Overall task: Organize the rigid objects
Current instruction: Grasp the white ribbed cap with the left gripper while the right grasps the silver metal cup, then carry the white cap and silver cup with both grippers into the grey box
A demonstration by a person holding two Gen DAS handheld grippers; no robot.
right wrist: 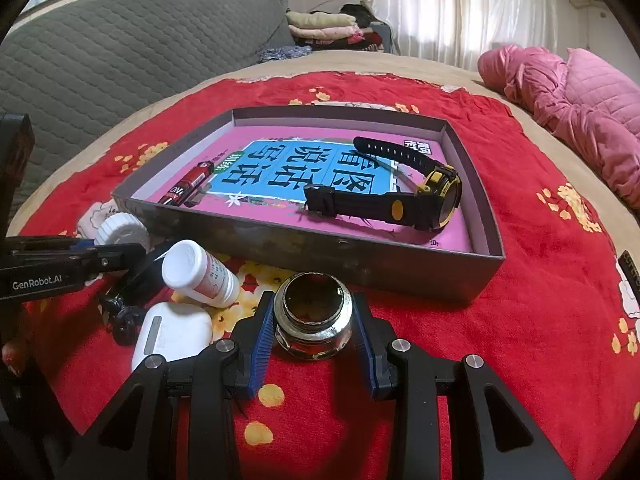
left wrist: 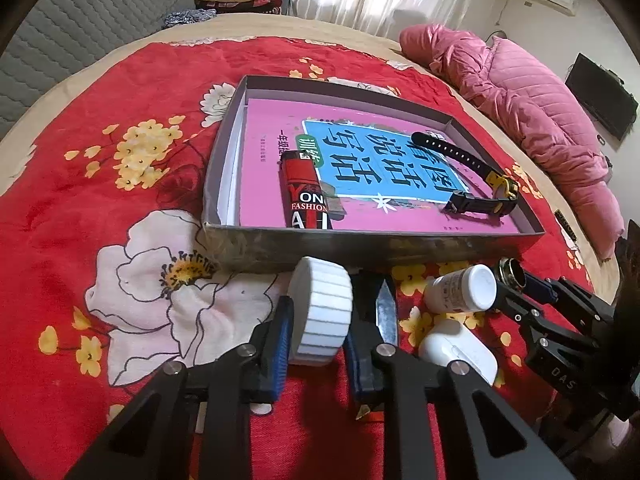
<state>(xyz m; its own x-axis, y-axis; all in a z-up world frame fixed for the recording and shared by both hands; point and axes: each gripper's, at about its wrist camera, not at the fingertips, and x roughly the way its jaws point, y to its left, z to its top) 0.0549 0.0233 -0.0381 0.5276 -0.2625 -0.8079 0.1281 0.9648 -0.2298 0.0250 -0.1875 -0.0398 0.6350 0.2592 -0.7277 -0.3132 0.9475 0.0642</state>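
Left gripper (left wrist: 320, 316) clamps white ribbed cap (left wrist: 321, 312), right gripper (right wrist: 314, 320) clamps metal ring fitting (right wrist: 313, 316); both on red blanket (right wrist: 540, 340) just before box (right wrist: 320, 256). Watch (right wrist: 404, 192), lighter (left wrist: 305, 190) lie inside.

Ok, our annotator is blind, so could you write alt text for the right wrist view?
The right gripper straddles a chrome threaded metal fitting on a red floral blanket, just before a shallow grey cardboard box. Inside the box, a black-and-yellow wristwatch and a red lighter lie on a pink book.
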